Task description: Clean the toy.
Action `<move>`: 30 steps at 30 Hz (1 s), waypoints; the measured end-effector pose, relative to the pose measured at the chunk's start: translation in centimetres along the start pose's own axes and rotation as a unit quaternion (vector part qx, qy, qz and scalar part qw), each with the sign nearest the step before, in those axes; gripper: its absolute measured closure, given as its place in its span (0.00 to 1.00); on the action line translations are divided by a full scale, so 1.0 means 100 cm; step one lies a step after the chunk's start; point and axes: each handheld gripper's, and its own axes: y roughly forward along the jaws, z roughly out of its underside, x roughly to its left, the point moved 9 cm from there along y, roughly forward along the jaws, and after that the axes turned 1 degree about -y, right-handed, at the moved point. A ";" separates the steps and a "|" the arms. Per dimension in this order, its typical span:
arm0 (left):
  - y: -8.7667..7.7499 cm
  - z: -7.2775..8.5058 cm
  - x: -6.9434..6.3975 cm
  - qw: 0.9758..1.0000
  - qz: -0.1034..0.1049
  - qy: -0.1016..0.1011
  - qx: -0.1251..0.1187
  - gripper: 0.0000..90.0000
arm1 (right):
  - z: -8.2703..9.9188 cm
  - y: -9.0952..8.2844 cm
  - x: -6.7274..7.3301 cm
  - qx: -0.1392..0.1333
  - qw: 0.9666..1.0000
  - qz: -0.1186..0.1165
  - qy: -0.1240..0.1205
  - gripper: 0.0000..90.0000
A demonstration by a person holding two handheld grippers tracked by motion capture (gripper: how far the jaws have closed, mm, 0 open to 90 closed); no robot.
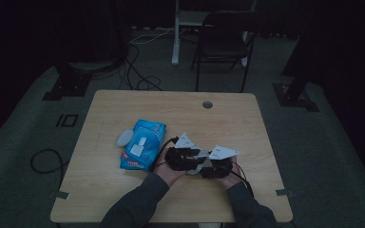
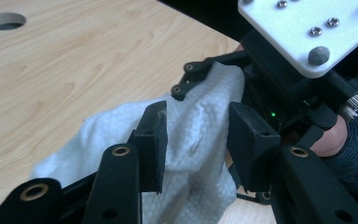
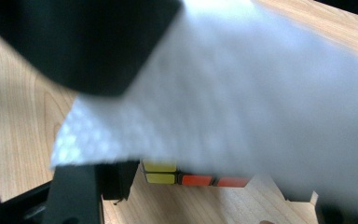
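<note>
Low centre of the high view: the left gripper [image 2: 196, 140] pinches a white wipe [image 2: 186, 140] over a puzzle cube [image 3: 186, 177] in the right gripper [image 1: 217, 166] — apparently clamped. Wiping looks mid-way — wipe pack [image 1: 142, 144] sits left.

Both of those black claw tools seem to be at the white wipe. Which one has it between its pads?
The left gripper: the white wipe passes between its two pads. The right gripper, facing it, is mostly draped by the wipe, so its grip cannot be judged.
</note>
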 end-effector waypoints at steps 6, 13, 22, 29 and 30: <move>-0.004 0.002 0.010 1.000 -0.017 -0.007 -0.001 0.66 | 0.000 -0.001 0.000 -0.001 1.000 0.000 0.003 0.39; 0.002 0.005 0.009 1.000 -0.015 -0.011 0.005 0.73 | 0.000 0.000 0.001 0.000 1.000 -0.003 0.004 0.39; -0.002 0.000 0.005 1.000 -0.001 -0.007 -0.007 0.60 | 0.002 0.000 -0.002 0.001 1.000 -0.001 0.006 0.39; -0.008 -0.005 0.007 1.000 -0.007 -0.008 -0.020 0.55 | 0.003 0.000 -0.002 0.002 1.000 -0.001 0.007 0.39; -0.009 -0.006 0.008 1.000 -0.007 -0.010 -0.023 0.55 | 0.003 0.000 -0.002 0.002 1.000 -0.001 0.007 0.39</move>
